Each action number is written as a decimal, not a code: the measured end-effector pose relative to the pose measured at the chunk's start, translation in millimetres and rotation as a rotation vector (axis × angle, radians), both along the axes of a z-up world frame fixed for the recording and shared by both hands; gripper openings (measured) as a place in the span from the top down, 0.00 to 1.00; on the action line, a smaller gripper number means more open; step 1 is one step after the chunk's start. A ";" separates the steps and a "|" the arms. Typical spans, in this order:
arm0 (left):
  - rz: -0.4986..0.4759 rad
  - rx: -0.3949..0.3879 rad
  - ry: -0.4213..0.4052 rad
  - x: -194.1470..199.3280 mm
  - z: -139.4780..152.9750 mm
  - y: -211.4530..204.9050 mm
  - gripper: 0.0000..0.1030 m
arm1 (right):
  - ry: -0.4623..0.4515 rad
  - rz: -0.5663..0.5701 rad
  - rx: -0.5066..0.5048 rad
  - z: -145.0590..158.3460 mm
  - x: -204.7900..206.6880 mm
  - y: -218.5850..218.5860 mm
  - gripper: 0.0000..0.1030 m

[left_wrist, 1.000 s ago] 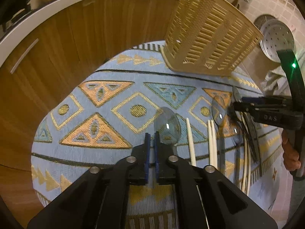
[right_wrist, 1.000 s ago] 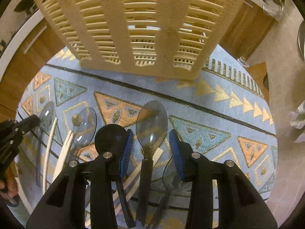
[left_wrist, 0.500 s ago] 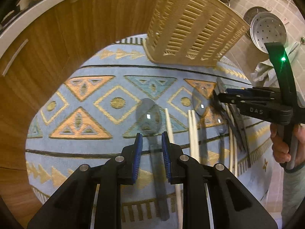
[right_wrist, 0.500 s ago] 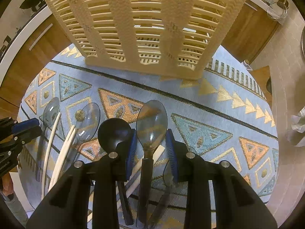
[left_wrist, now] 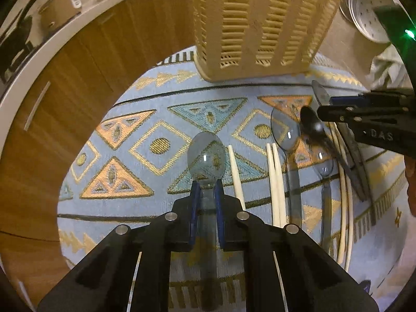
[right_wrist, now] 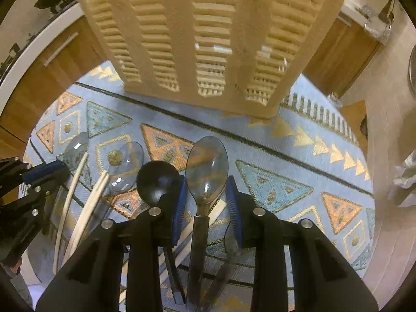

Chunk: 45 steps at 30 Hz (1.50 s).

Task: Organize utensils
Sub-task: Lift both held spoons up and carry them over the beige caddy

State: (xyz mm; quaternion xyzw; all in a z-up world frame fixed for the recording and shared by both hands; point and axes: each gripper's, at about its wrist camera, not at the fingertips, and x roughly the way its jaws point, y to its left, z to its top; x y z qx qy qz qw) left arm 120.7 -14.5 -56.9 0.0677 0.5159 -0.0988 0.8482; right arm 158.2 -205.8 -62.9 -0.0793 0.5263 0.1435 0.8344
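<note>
Four clear plastic spoons, one black spoon point(right_wrist: 158, 182) and several pale chopsticks point(left_wrist: 276, 182) lay on the woven, triangle-patterned cloth point(left_wrist: 145, 140) in front of the slatted beige basket point(left_wrist: 260, 26). The left gripper point(left_wrist: 207, 202) had just clenched on the leftmost clear spoon point(left_wrist: 206, 156). The right gripper point(right_wrist: 205, 205), fingers released, straddled another clear spoon point(right_wrist: 207, 166). Only the left view showed a perforated metal pan point(left_wrist: 369, 13) right of the basket.

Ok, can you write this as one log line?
left gripper: just closed on clear spoon | right gripper: closing, open around dark-handled spoon
</note>
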 end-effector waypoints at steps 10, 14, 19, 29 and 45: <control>0.038 -0.256 -0.396 -37.6 74.7 28.9 0.91 | -0.279 0.101 0.224 57.9 -42.0 -11.8 0.73; 0.038 -0.313 -0.527 -49.8 104.8 27.4 0.91 | -0.338 0.095 0.342 82.0 -46.3 -24.2 0.73; 0.045 -0.401 -0.639 -49.2 129.9 21.6 0.91 | -0.395 0.088 0.422 103.6 -48.5 -39.9 0.73; 0.024 -0.479 -0.792 -20.4 175.0 1.0 0.91 | -0.530 0.009 0.522 158.8 -36.4 -70.0 0.73; 0.141 -0.335 -0.984 67.1 157.3 -48.4 0.90 | -0.728 -0.274 0.368 178.3 52.0 -113.1 0.73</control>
